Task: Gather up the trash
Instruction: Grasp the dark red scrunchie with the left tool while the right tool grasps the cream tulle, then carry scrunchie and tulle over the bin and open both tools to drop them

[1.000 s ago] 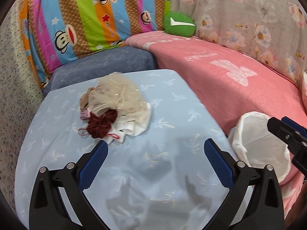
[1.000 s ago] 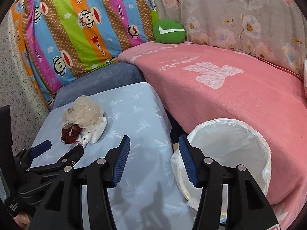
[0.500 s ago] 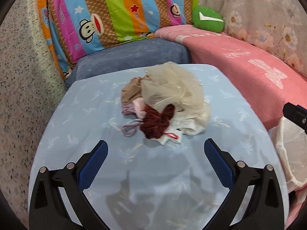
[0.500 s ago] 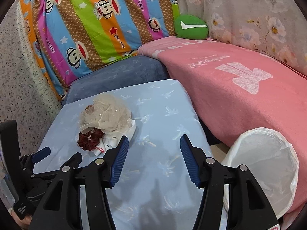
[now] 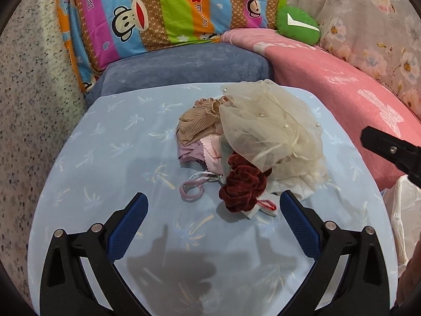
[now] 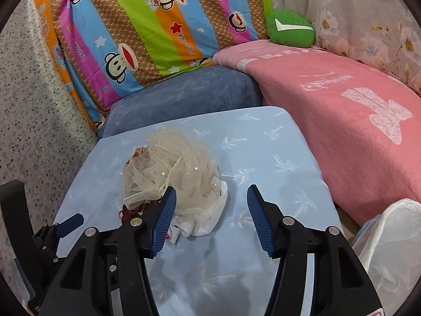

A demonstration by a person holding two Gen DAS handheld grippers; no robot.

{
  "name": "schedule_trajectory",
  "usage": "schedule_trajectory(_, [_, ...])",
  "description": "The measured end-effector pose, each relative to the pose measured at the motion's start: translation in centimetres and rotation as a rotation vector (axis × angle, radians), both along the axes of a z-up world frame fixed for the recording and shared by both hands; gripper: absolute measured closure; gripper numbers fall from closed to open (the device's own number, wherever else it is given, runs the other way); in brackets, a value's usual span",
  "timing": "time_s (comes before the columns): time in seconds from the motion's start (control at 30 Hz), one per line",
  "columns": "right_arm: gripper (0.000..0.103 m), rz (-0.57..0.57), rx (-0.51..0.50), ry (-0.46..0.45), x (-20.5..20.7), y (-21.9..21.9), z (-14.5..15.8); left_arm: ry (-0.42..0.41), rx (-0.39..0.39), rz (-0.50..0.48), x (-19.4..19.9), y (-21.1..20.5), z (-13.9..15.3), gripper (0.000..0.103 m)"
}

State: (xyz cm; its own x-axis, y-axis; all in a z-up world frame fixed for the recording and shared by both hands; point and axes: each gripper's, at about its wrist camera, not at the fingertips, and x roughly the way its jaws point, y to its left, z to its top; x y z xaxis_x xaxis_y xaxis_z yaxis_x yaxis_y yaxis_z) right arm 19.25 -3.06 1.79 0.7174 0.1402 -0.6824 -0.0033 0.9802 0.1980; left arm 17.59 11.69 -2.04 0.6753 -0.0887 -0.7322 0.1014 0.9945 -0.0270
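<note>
A heap of trash lies on the light blue table (image 5: 105,158): cream tulle with pearls (image 5: 271,131), a dark red velvet scrunchie (image 5: 242,187), beige and pink cloth (image 5: 200,123), a pink cord loop (image 5: 192,189) and white cloth (image 5: 302,184). My left gripper (image 5: 213,212) is open and empty just in front of the scrunchie. My right gripper (image 6: 210,202) is open and empty beside the heap, its left finger over the tulle (image 6: 171,171). A bin lined with a white bag (image 6: 389,239) stands at the table's right.
A blue-grey cushion (image 5: 184,65) and a striped monkey-print pillow (image 5: 158,10) lie behind the table. A pink blanket (image 6: 342,100) covers the sofa at the right, with a green cushion (image 6: 289,29) on it. A speckled wall (image 5: 31,105) is at the left.
Both grippers have swung left and closer to the heap. The heap now sits centred before the left gripper, and the bin has slid to the right edge of both views.
</note>
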Motion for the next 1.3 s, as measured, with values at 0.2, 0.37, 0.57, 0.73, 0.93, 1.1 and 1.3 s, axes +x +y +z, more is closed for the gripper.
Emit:
schedule_trajectory(0.2, [0.048, 0.034, 0.019, 0.031, 3.1, 1.6, -1.5, 0.005, -0.025, -0.024, 1.3, 0.0, -0.6, 0.008])
schedule_trajectory(0.37, [0.048, 0.047, 0.034, 0.071, 5.3, 2.3, -3.3, 0.015, -0.048, -0.049, 2.3, -0.1, -1.2, 0.014])
schedule_trajectory(0.57, [0.089, 0.08, 0.064, 0.116, 6.2, 2.6, -4.9, 0.051, -0.07, -0.081, 3.1, -0.4, -2.1, 0.043])
schedule_trajectory(0.73, [0.101, 0.076, 0.068, 0.089, 5.3, 2.4, -4.2, 0.078, -0.114, -0.112, 3.0, -0.3, -2.2, 0.077])
schedule_trajectory(0.93, [0.101, 0.045, 0.065, 0.004, 3.0, 0.8, -0.6, 0.044, -0.115, -0.126, 2.0, -1.0, -0.5, 0.085])
schedule_trajectory(1.1, [0.101, 0.004, 0.054, -0.079, 0.4, -1.3, 3.1, 0.0, -0.114, -0.139, 0.8, -1.8, 1.7, 0.086])
schedule_trajectory(1.3, [0.101, -0.063, 0.034, -0.161, -3.6, -5.0, 6.8, -0.054, -0.116, -0.174, -1.3, -3.4, 4.4, 0.086])
